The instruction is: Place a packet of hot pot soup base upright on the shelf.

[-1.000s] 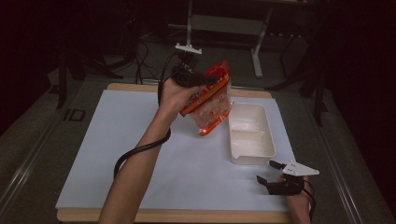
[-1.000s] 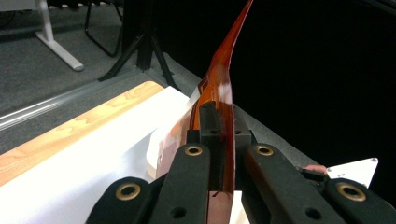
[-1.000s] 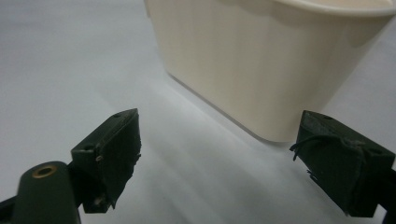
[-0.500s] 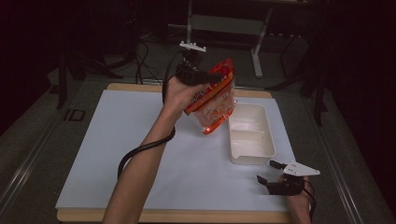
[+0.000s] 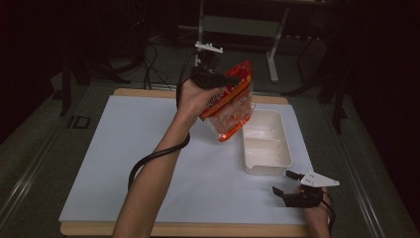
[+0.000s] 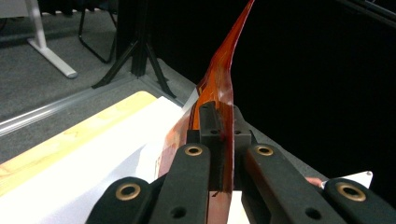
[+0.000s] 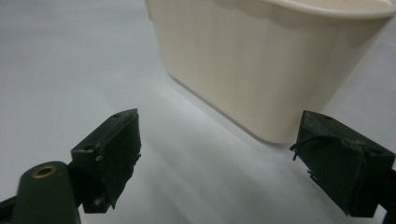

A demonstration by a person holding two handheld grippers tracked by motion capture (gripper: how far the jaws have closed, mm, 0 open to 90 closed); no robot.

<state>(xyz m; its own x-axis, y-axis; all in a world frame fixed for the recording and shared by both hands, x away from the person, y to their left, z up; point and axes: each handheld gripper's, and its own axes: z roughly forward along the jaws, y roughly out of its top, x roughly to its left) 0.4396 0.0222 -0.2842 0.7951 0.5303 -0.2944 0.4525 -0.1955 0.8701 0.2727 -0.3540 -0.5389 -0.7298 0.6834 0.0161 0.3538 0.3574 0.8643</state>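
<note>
In the high view your left tool (image 5: 210,74) sits in the upper middle of the frame, raised above the counter (image 5: 124,163), and it is clamped tight on the upper edge of the orange snack bag (image 5: 229,106). The bag hangs down and to the right from that tool, tilted, with its lower end over the near-left corner of the white tray (image 5: 267,148); whether bag and tray touch cannot be told. In the left gripper view the jaws are pressed together on the thin orange film of the bag (image 6: 219,84), which rises past them toward the top of the frame as a narrow strip seen edge-on.

Your right tool (image 5: 287,183) rests low at the lower right of the high view, just below the tray's near end and well apart from the bag. Its jaws stand wide with nothing between them. In the right gripper view the tray's cream wall (image 7: 261,65) fills the upper right, close ahead of the spread jaws, and bare white counter (image 7: 70,60) lies between and beneath them.
</note>
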